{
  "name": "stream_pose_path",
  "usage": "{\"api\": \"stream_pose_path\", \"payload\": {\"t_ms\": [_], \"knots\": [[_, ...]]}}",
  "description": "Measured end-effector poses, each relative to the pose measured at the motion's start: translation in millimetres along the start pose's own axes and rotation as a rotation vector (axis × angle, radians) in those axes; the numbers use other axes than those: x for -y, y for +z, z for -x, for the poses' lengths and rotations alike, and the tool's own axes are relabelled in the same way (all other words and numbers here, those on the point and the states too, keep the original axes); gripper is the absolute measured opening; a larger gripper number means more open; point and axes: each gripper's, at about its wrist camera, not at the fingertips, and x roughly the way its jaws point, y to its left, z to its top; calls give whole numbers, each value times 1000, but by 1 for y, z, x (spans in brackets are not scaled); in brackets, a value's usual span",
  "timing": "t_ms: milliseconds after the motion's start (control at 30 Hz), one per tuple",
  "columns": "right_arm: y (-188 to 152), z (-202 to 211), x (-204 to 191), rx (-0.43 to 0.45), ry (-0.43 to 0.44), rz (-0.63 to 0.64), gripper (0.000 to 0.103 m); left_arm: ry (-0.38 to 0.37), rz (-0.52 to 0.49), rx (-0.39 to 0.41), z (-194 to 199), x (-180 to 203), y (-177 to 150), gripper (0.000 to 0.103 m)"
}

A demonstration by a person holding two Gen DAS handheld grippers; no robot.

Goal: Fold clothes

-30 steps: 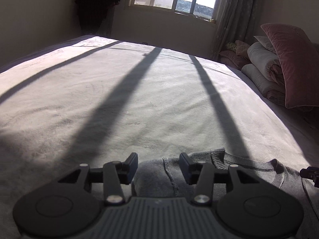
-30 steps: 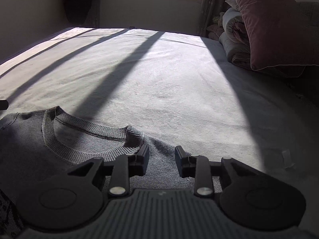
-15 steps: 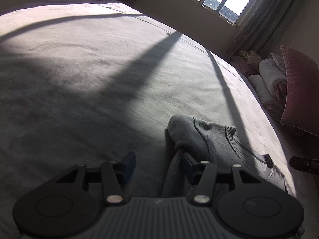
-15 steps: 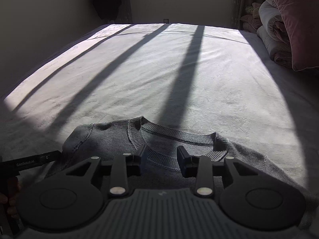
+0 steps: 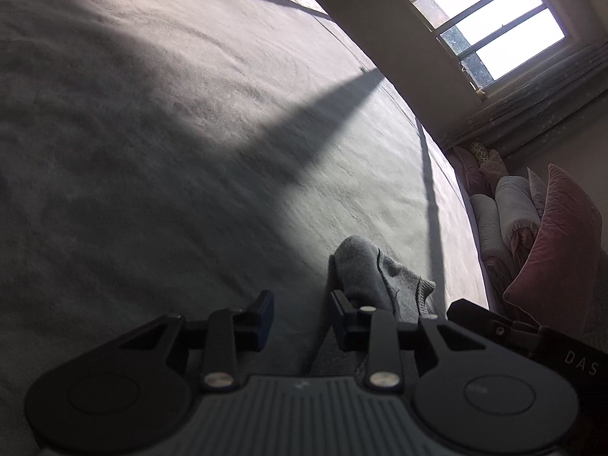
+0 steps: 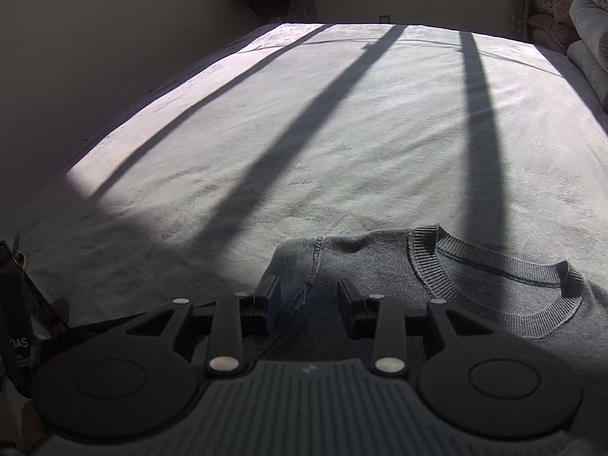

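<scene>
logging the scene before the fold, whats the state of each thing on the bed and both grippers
grey sweater: lying flat on the bed, neckline up, shoulder edge bunched, not folded yet
left gripper: closing, only bedcover between its fingers, sweater edge beside one finger
right gripper: open, over the sweater's shoulder seam, not pinching it
bed: covered, sunlit with shadow stripes
pink pillow: propped upright against stacked bedding

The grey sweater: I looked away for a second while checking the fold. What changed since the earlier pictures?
The right gripper slid from the collar side to the shoulder seam. The left gripper rolled, swung beside the bunched shoulder; its jaws are closing with no cloth between them. The grey sweater stays flat on the bed, unheld.
</scene>
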Motion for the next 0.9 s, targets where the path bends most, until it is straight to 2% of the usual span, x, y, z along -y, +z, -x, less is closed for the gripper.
{"api": "stream_pose_path", "payload": {"t_ms": [167, 333, 367, 400, 433, 467, 667, 900], "knots": [[-1, -35, -25, -31, -18, 58, 38, 5, 45, -36, 2, -6, 5, 29], [-4, -70, -35, -65, -110, 110, 36, -8, 61, -50, -1, -9, 7, 29], [-5, -73, -35, -69, -121, 115, 31, -12, 58, -53, -2, -8, 7, 29], [-7, -74, -33, -65, -129, 114, 12, -22, 54, -58, -3, -7, 6, 29], [-8, -74, -31, -58, -137, 113, 7, -31, 49, -64, -4, -5, 5, 29], [-10, -74, -28, -51, -144, 111, 7, -41, 44, -69, -5, -4, 4, 29], [-17, -32, 15, 52, -74, -54, 7, -92, -6, -113, -14, 6, -4, 29], [-53, -8, 71, 121, -54, -226, 7, -169, -102, -171, -24, 29, -24, 29]]}}
